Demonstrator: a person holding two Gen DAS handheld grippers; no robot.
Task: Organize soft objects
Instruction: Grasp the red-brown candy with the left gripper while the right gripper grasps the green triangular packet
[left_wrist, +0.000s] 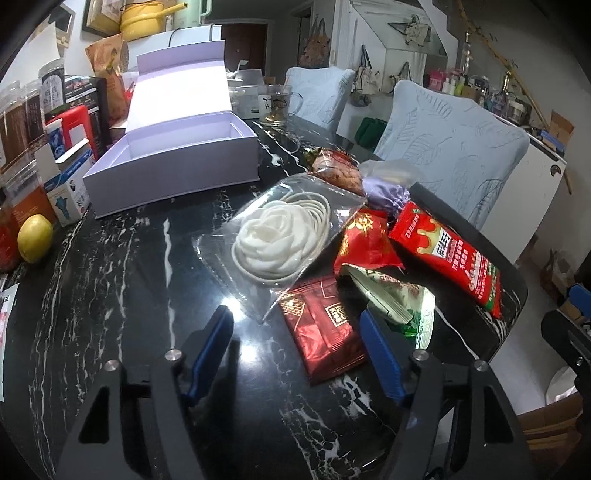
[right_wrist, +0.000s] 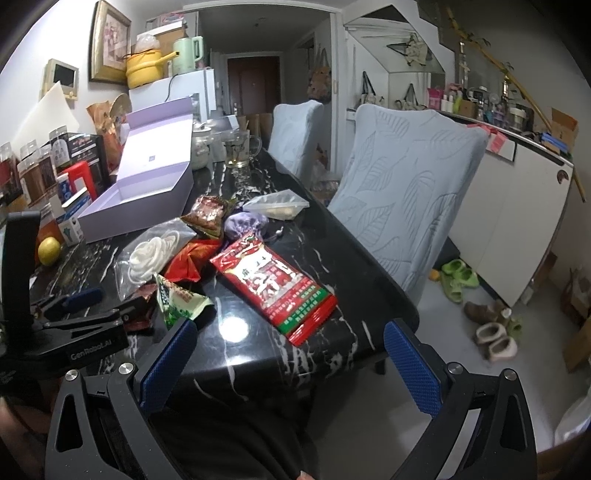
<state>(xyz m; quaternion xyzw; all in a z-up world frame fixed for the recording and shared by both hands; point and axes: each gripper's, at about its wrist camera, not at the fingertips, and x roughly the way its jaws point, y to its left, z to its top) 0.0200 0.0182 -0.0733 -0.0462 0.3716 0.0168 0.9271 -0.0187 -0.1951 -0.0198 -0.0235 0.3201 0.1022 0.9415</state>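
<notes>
Soft packets lie on the black marble table (left_wrist: 110, 280). A clear bag of white bands (left_wrist: 280, 236) sits in the middle, with a dark red foil packet (left_wrist: 325, 332), a green-white packet (left_wrist: 395, 302), a red candy packet (left_wrist: 365, 240), a long red snack packet (left_wrist: 447, 254) and a purple pouch (left_wrist: 388, 192) to its right. An open lilac box (left_wrist: 177, 162) stands empty behind. My left gripper (left_wrist: 295, 325) is open, low over the table, its jaws either side of the dark red packet. My right gripper (right_wrist: 291, 339) is open and empty at the table's front edge, before the red snack packet (right_wrist: 273, 284).
Jars, cartons and a lemon (left_wrist: 35, 238) line the table's left side. A glass cup (left_wrist: 275, 105) stands behind the box. Two chairs with pale blue covers (right_wrist: 402, 192) stand along the right edge. Shoes (right_wrist: 480, 314) lie on the floor beyond.
</notes>
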